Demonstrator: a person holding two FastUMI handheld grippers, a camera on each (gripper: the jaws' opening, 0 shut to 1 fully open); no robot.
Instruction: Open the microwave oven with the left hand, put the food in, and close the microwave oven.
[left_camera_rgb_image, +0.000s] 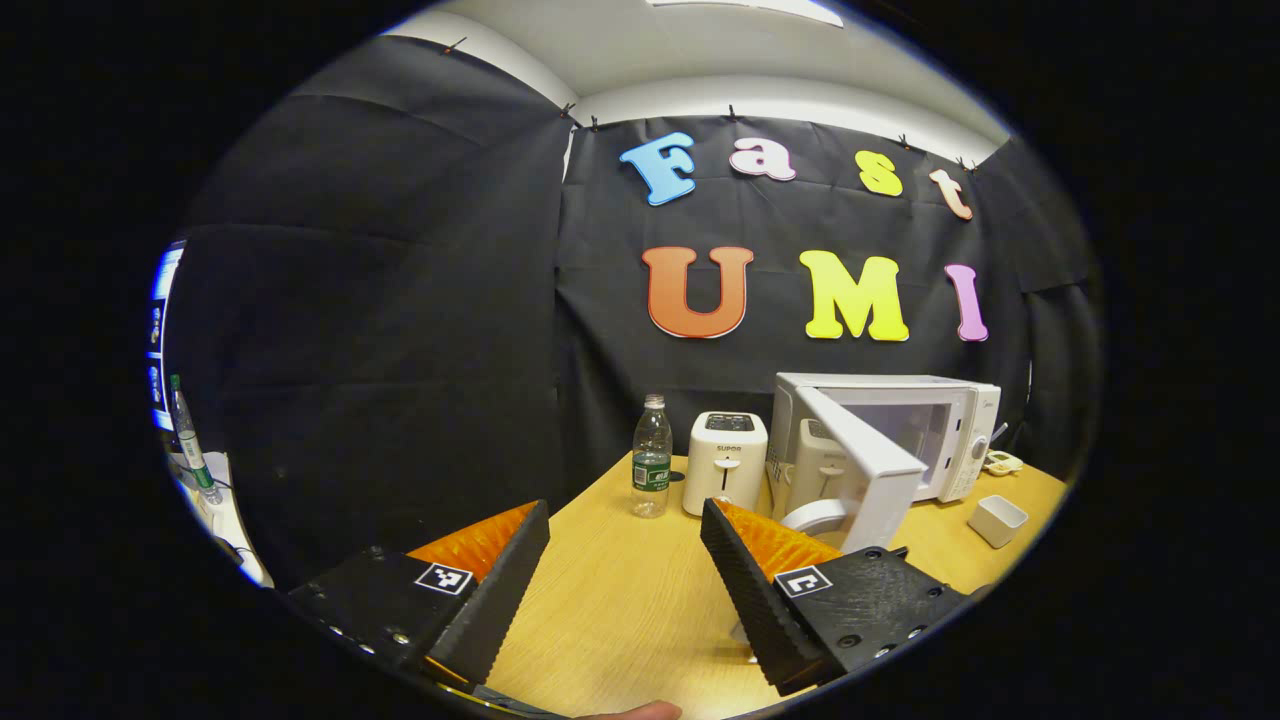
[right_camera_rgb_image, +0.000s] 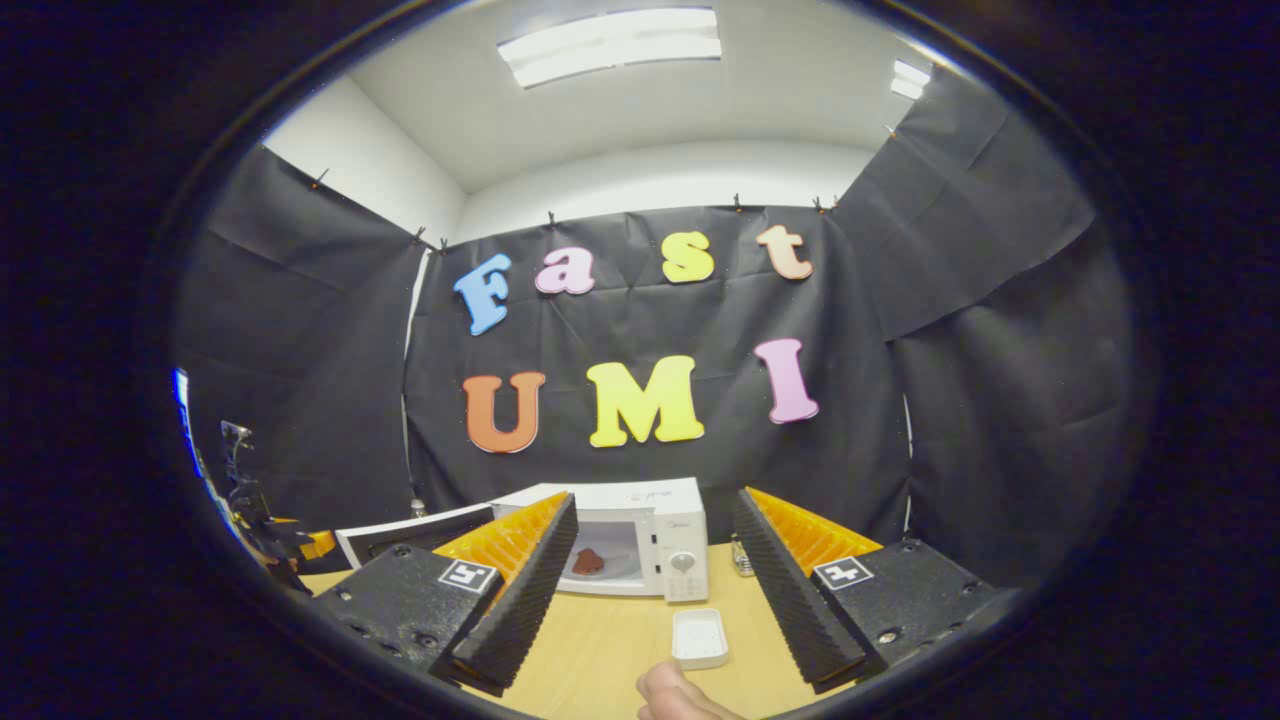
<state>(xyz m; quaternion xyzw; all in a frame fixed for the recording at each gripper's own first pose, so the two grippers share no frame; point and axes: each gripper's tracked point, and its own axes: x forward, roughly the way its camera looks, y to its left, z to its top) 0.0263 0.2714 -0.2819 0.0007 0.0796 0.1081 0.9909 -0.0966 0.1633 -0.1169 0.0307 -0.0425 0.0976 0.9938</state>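
The white microwave (left_camera_rgb_image: 955, 430) stands at the back right of the wooden table (left_camera_rgb_image: 620, 610), with its door (left_camera_rgb_image: 865, 475) swung wide open toward me. In the right gripper view a brown piece of food (right_camera_rgb_image: 588, 561) lies on a white plate inside the microwave (right_camera_rgb_image: 682, 530); its door (right_camera_rgb_image: 415, 532) hangs open to the left. My left gripper (left_camera_rgb_image: 625, 506) is open and empty over the table, left of the door and apart from it. My right gripper (right_camera_rgb_image: 655, 496) is open and empty too, facing the oven's mouth from a distance.
A white toaster (left_camera_rgb_image: 727, 462) and a water bottle (left_camera_rgb_image: 652, 456) stand left of the microwave. A small white dish (right_camera_rgb_image: 699, 637) sits on the table in front of the control panel, and a small jar (right_camera_rgb_image: 741, 558) stands to the oven's right. A thumb (right_camera_rgb_image: 680, 696) shows at the bottom edge.
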